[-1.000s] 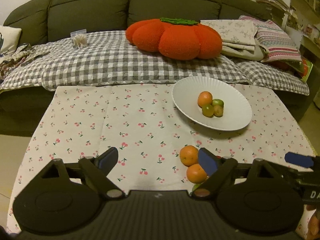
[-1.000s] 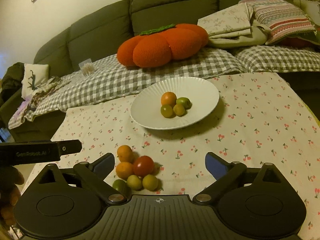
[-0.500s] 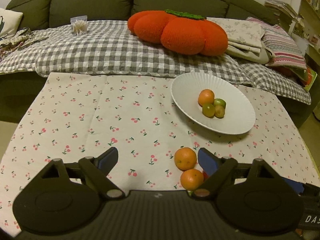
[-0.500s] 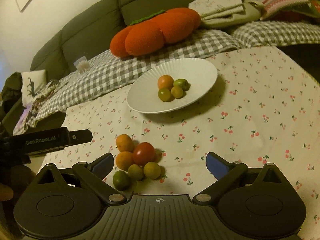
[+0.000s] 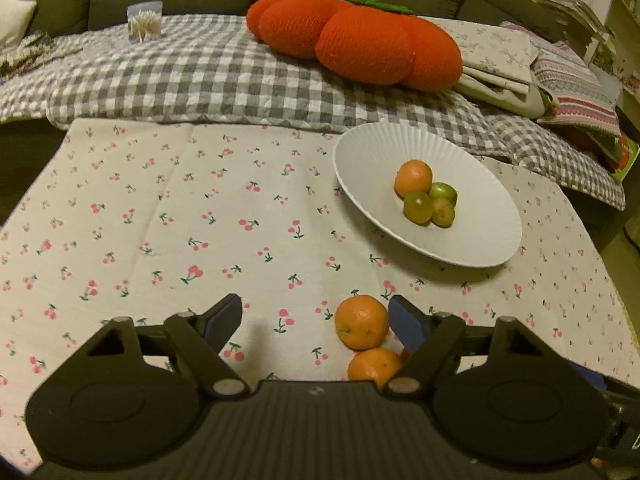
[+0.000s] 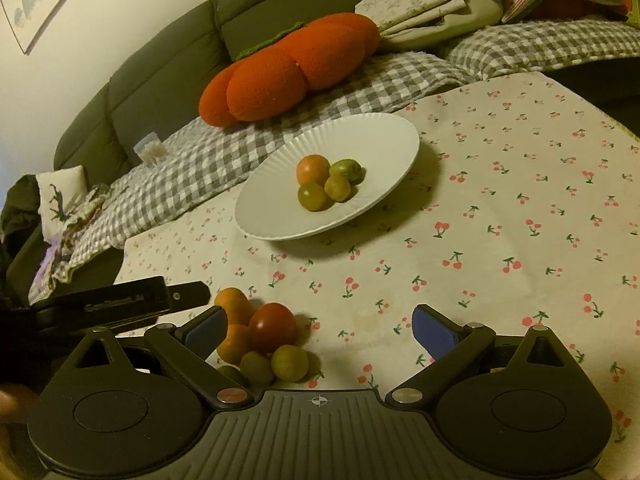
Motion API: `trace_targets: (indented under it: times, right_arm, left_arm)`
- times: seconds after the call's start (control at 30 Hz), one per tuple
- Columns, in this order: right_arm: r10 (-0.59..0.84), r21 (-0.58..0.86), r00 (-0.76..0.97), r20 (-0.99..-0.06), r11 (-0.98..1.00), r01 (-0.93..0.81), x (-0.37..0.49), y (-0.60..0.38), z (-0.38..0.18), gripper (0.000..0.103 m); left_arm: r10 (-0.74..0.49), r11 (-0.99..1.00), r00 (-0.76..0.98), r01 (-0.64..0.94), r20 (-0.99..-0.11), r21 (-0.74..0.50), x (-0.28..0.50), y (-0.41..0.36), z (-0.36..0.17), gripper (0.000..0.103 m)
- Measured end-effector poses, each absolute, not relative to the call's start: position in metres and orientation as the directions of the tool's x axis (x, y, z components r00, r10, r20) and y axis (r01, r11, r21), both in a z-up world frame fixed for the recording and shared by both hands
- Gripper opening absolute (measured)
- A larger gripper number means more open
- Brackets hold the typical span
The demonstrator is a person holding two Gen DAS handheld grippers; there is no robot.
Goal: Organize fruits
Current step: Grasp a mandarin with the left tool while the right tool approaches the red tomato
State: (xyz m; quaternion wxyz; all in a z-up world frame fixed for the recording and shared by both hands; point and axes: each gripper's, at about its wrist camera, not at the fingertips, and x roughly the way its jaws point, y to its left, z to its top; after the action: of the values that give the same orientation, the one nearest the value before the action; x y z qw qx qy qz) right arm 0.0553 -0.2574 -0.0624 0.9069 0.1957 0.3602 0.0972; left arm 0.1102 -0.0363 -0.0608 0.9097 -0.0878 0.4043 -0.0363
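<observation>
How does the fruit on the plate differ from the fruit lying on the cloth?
The plate group has four fruits, one orange and three greenish, on the white plate. The cloth pile has more fruits, including a red one, on the tablecloth. Both sit in tight clusters.

Tabletop (image 5: 168,208) wide open from 9 to 12 o'clock, just cherry cloth. White plate (image 5: 472,240) with four fruits blocks 1 o'clock. Loose fruit pile (image 6: 264,340) crowds 5 o'clock beside left gripper (image 5: 316,320), jaws closing, top orange (image 5: 361,322) between them. Pumpkin cushion (image 5: 360,36) walls off 12 beyond the edge.
</observation>
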Motion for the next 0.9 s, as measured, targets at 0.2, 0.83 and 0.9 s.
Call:
trace_targets:
  times: [0.2,0.83,0.9]
  right_arm:
    - [0.335,0.437,0.717,-0.611,0.898,-0.048,0.062,-0.254,-0.072,0.098]
    - [0.414,0.415,0.677,-0.609,0.893,-0.172,0.077,-0.224,-0.087,0.058]
    - [0.421,0.42,0.668,-0.614,0.89,-0.175,0.081,-0.222,-0.091,0.053]
  left_arm:
    - [-0.194,0.965,0.648,-0.008,-0.736,-0.261,0.119,-0.035,-0.077,0.066]
    - [-0.343,0.928,0.607,0.098,-0.717,-0.36,0.129,-0.049,-0.088,0.039]
    - [-0.341,0.928,0.609,0.099,-0.716,-0.358,0.13,-0.049,-0.088,0.039]
